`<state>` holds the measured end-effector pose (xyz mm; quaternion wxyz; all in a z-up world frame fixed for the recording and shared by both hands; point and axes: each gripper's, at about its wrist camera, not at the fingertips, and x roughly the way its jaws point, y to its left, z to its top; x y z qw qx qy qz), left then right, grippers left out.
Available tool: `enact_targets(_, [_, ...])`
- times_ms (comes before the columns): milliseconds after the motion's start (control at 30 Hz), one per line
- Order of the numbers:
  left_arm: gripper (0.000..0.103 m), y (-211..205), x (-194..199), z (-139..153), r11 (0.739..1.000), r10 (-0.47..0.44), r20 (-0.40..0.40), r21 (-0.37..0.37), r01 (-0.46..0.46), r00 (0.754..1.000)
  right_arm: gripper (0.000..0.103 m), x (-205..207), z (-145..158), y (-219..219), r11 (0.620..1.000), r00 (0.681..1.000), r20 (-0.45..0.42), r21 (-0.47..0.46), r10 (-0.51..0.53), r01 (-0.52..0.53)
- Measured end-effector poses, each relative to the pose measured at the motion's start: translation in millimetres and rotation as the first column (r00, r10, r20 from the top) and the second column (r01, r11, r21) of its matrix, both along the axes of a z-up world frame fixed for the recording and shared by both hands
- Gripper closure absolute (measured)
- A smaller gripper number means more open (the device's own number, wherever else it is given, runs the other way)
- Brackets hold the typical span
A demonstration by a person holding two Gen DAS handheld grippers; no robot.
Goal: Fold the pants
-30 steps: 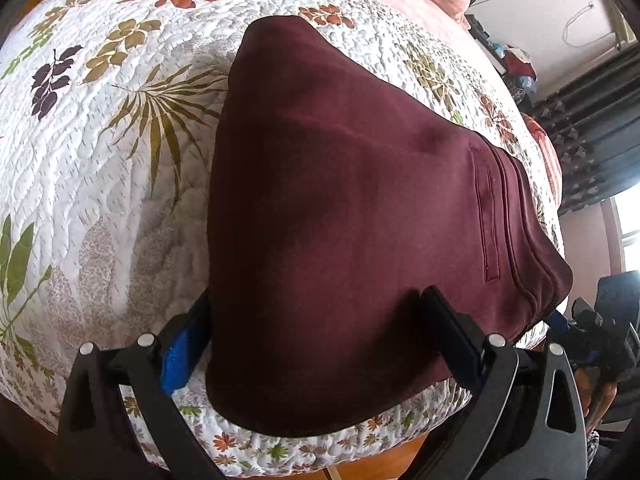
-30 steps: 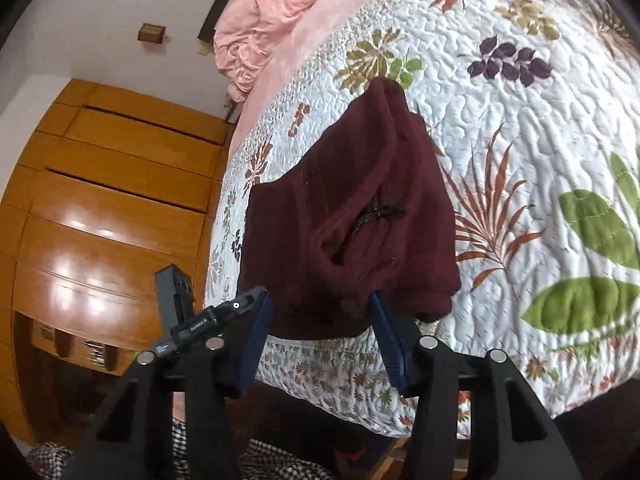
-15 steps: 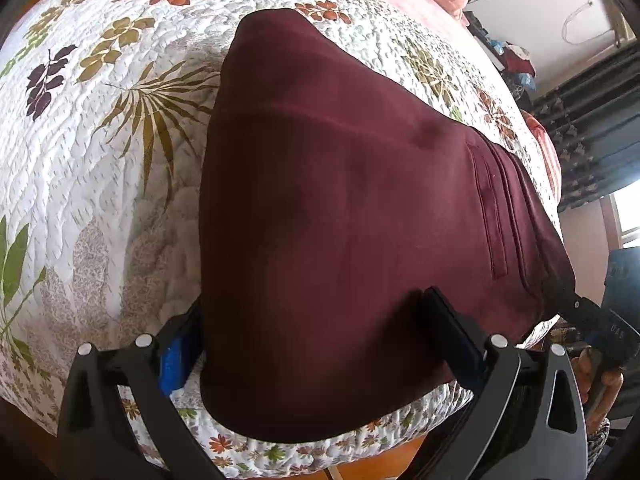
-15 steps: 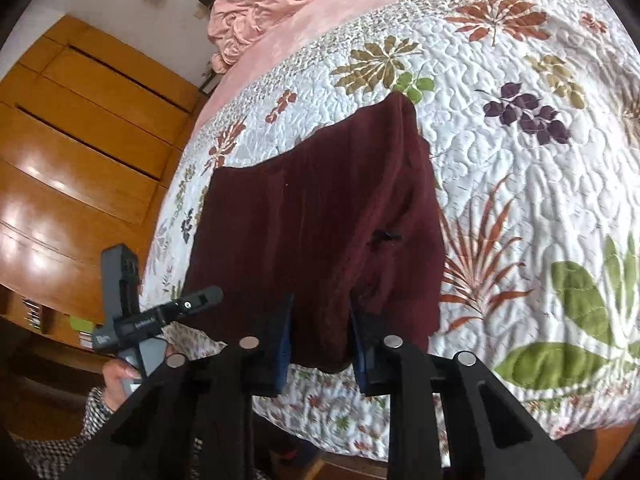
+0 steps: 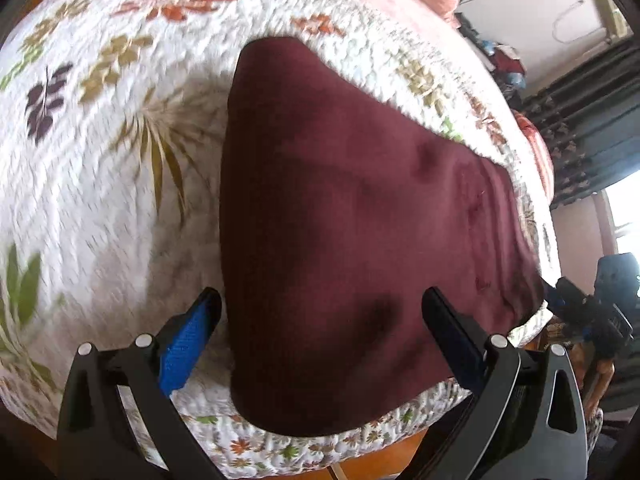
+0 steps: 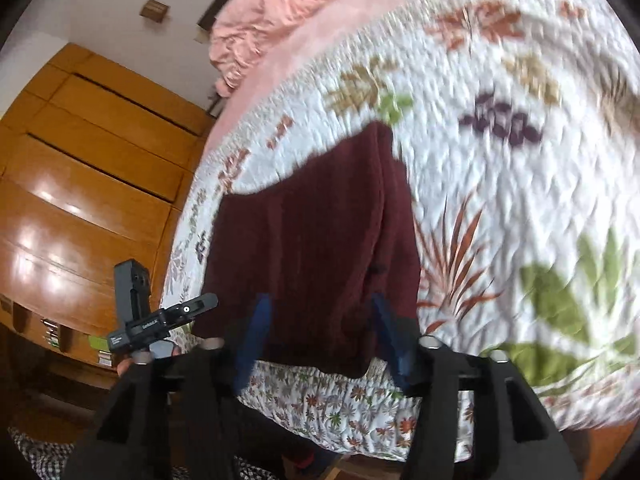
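Half a second ago the right gripper (image 6: 320, 328) had its jaws nearly together on the near edge of the pants (image 5: 360, 240); now they stand apart, straddling that edge with cloth between them but not pinched, and both views are smeared by motion. The left gripper (image 5: 320, 320) has changed little: its jaws are spread wide, one on each side of the folded maroon bundle, and grip nothing; whether the fingers brush the fabric cannot be told.

The pants lie folded into a compact, roughly rectangular stack at the near edge of the bed, on the leaf-patterned quilt (image 5: 100, 200), the front edge almost reaching the quilt's border. A pink blanket (image 6: 272, 32) is bunched at the far end, and a wooden wardrobe (image 6: 80, 184) stands beside the bed.

The fold looks close to finished, and the step in hand is probably release and tidying. The next move likely calls for drawing both grippers back without snagging the top layer, or pressing the stack flat.
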<state>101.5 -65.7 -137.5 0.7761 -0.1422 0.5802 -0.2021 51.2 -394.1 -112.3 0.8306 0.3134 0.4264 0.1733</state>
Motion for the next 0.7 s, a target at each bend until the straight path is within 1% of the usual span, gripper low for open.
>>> enact_targets(67, [0.003, 4, 7, 4, 1.0, -0.006, 0.006, -0.01, 0.006, 1.0, 0.029, 4, 7, -10, 1.0, 1.0, 0.01, 0.002, 0.002, -0.002])
enact_targets(133, [0.003, 8, 18, 0, 1.0, -0.014, -0.026, -0.005, 0.014, 1.0, 0.026, 14, 5, -15, 0.999, 1.0, -0.001, 0.027, 0.026, -0.026])
enact_targets(167, [0.003, 10, 23, -3, 1.0, -0.021, -0.038, -0.013, 0.021, 0.999, 0.024, 17, 2, -18, 0.999, 1.0, -0.007, 0.041, 0.028, -0.028])
enact_targets(233, [0.003, 15, 32, -9, 0.998, -0.036, -0.062, -0.052, 0.033, 0.997, 0.023, 27, -9, -23, 0.994, 0.998, -0.027, 0.093, 0.054, -0.051])
enact_targets(333, [0.003, 17, 45, -24, 0.989, -0.075, -0.125, -0.139, 0.058, 0.989, 0.022, 41, -34, -29, 0.984, 0.993, -0.08, 0.166, 0.085, -0.071])
enact_targets(433, [0.003, 10, 52, -38, 0.985, -0.104, -0.173, -0.155, 0.077, 0.979, 0.022, 50, -52, -27, 0.982, 0.988, -0.123, 0.175, 0.097, -0.074])
enact_targets(500, [0.003, 2, 54, -41, 0.983, -0.113, -0.173, -0.16, 0.085, 0.978, 0.022, 56, -64, -23, 0.971, 0.983, -0.125, 0.216, 0.134, -0.105])
enact_targets(533, [0.004, -3, 56, -41, 0.979, -0.13, -0.169, -0.179, 0.1, 0.977, 0.022, 59, -68, -21, 0.965, 0.981, -0.125, 0.236, 0.147, -0.115])
enact_targets(600, [0.004, -14, 57, -41, 0.962, -0.169, -0.177, -0.246, 0.123, 0.97, 0.02, 64, -74, -17, 0.961, 0.979, -0.122, 0.243, 0.164, -0.131])
enact_targets(700, [0.004, -25, 58, -44, 0.962, -0.174, -0.18, -0.241, 0.128, 0.968, 0.02, 74, -84, -13, 0.949, 0.977, -0.12, 0.282, 0.177, -0.137])
